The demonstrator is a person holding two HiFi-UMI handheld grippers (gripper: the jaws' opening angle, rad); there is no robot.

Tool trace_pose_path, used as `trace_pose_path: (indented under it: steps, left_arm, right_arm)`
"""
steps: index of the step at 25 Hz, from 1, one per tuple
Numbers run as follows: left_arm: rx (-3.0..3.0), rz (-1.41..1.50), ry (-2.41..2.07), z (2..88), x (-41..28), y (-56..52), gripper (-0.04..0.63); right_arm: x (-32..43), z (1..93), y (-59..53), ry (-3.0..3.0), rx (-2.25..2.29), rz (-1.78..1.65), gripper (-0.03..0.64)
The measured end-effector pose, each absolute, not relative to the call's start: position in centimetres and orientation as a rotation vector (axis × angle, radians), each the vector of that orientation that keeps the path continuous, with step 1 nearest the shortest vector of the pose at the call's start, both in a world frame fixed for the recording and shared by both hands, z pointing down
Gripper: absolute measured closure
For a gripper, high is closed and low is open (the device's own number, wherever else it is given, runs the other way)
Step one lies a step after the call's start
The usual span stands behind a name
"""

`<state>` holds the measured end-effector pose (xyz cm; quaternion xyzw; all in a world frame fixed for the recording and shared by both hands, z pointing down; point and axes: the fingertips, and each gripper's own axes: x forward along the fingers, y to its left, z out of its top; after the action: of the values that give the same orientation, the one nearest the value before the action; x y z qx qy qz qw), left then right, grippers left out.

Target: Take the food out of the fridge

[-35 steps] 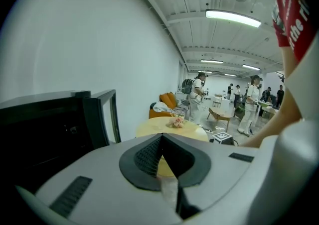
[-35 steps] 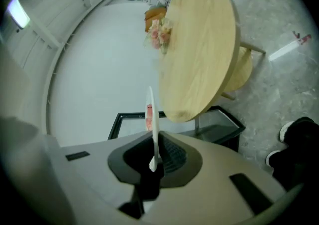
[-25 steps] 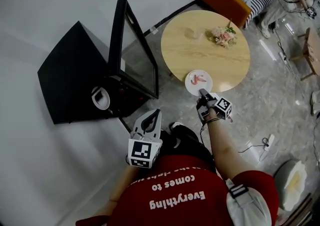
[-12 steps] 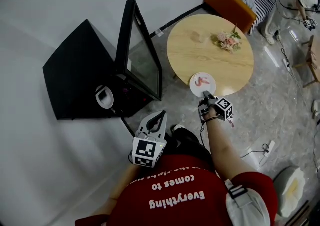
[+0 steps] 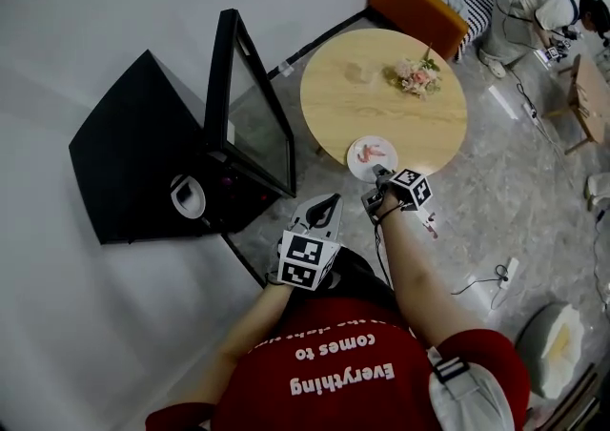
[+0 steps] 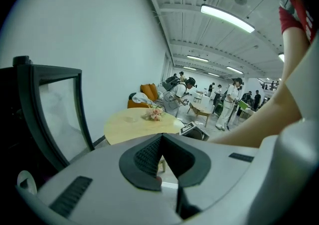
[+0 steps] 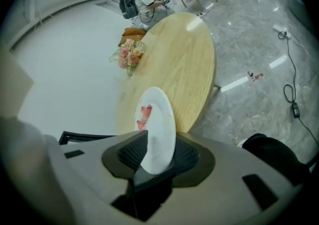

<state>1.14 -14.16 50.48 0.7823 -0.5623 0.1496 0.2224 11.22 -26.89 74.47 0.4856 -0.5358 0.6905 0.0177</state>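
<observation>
Food (image 7: 144, 116) on the plate (image 7: 162, 124) runs lengthwise away from the right hand-held gripper (image 5: 379, 173), its just-opened jaws loose around the rim.

One fridge (image 5: 143, 153), one round table (image 5: 381, 76), one plate (image 5: 356, 163), two tools (image 5: 333, 200) (image 5: 379, 173)

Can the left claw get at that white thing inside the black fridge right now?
Probably yes. The fridge door stands wide open, and nothing lies between the left claw and the white container inside. The claw is shut and aimed past the door, so it must turn and open first.
</observation>
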Motion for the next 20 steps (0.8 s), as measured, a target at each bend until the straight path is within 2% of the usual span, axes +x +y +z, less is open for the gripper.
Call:
trace_pose_path:
  steps: [2,8,11,15,20]
  left_arm:
    - [2.159,0.423,-1.532,51.2,1.7,-15.0,0.589]
    - [2.155,0.445,-1.488,52.9,3.0,-16.6,0.589]
    - [2.141,0.444,-1.469,53.8,3.0,-17.0,0.589]
    - [2.104,0.437,-1.449,55.7,2.8,-17.3,0.589]
    - [2.106,0.465,-1.44,56.8,2.2,-17.6,0.589]
  right_arm:
    - [10.7,74.3,-27.1,-1.627,1.48,2.063,0.468]
    - [10.6,74.6,-26.7,-1.487,1.387,1.584,0.432]
    - [11.2,74.6,-26.6,-1.43,1.345,1.464,0.404]
    - [12.3,75.2,-26.6,-1.405,1.262,1.375,0.385]
    - [15.1,75.4,-27.9,-1.387,1.245,1.056,0.385]
